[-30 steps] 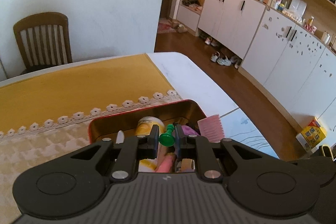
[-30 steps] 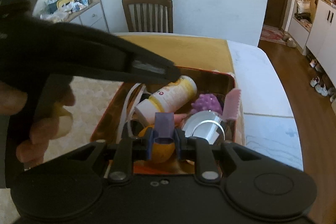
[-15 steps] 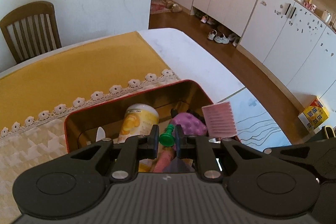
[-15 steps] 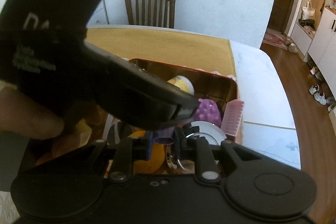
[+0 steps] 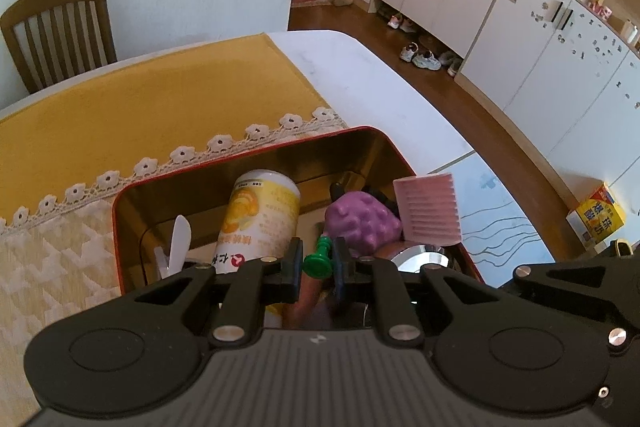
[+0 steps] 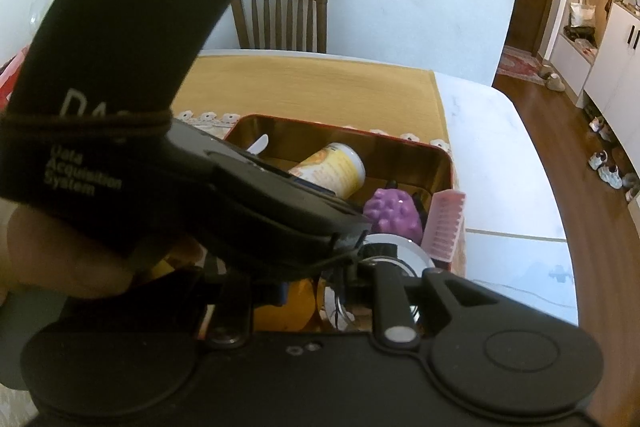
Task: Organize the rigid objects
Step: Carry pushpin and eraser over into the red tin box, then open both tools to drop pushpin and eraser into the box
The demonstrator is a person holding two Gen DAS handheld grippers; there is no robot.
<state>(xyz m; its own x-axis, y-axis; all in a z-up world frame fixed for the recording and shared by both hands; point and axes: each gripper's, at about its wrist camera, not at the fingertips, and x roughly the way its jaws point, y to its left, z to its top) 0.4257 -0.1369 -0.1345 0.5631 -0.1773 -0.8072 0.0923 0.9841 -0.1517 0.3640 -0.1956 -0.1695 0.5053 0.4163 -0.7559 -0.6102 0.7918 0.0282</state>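
The left gripper pinches a green pawn between its pads and has come down over the tin, so that the pawn now hangs just above the clutter inside rather than over the near rim. In the right wrist view the left gripper's body crosses in front and hides most of the right gripper. The right jaws have just been opening a little; an orange thing shows below them, but whether the pads press on it cannot be told, and the purple piece seen between them a second ago is no longer visible.

Deeper in the tin lie a silver lid, a purple bumpy toy, a yellow bottle on its side, a white spoon and a pink comb leaning on the right wall. Beyond is the yellow cloth with its lace edge, then a chair.

The pawn looks ready to be let go into the tin; the two grippers crowd each other there, so one may need to clear first.
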